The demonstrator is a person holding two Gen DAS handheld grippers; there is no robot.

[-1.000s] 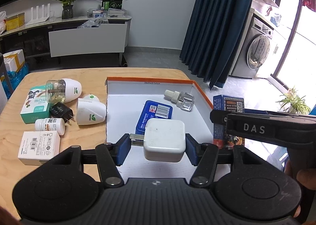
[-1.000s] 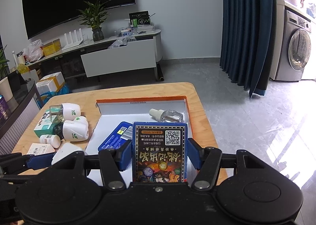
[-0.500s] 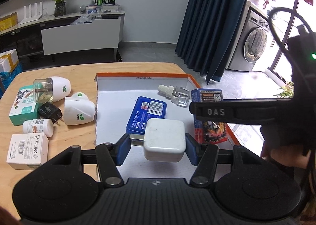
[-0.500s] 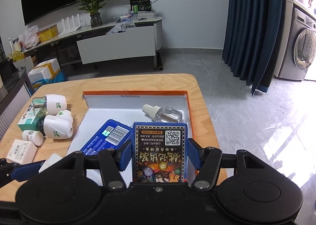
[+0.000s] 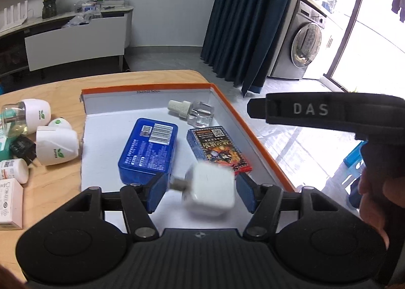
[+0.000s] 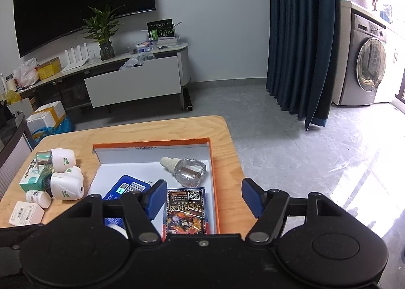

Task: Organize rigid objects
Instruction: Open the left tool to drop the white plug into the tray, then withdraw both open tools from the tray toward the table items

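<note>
An orange-rimmed white box (image 5: 249, 134) (image 6: 214, 177) lies on the wooden table. In it lie a blue tin (image 5: 149, 149) (image 6: 124, 189), a clear bottle (image 5: 195, 114) (image 6: 186, 168) and a dark card box (image 5: 219, 151) (image 6: 186, 213). My left gripper (image 5: 201, 191) is open over the box's near end; a white charger cube (image 5: 210, 190) sits blurred and tilted between the jaws, no longer clamped. My right gripper (image 6: 202, 199) is open and empty above the card box, which lies flat.
Left of the box on the table (image 5: 58, 96) are two white diffusers (image 5: 57, 146) (image 6: 67, 182), a black plug (image 5: 22, 147), a small white bottle (image 5: 12, 171) (image 6: 38, 197), a teal carton (image 6: 31, 178) and a white carton (image 5: 8, 203) (image 6: 25, 215). The right gripper's body (image 5: 329, 114) hangs at the right.
My right gripper opened and let go of the card box, which now lies flat in the box. My left gripper opened and the white charger is slipping free, tilted.
</note>
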